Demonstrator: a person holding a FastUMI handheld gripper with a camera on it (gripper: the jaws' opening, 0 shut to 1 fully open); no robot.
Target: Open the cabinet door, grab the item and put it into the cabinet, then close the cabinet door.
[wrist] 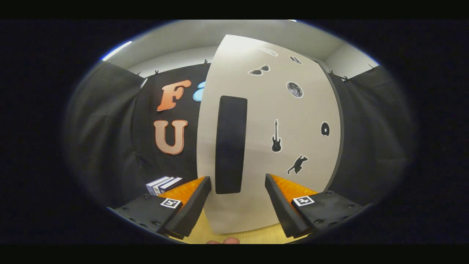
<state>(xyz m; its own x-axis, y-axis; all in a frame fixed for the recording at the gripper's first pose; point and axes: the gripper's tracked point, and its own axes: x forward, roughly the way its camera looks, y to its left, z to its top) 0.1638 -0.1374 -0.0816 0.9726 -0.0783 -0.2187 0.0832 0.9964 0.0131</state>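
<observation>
Both tool (238, 183) fingers flanking door handle (231, 145)

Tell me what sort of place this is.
Likely a staged recording booth, not a home: black cloth walls surround a pale cabinet door with stickers and a dark handle, standing on a wooden tabletop. The open gripper faces the handle.
</observation>
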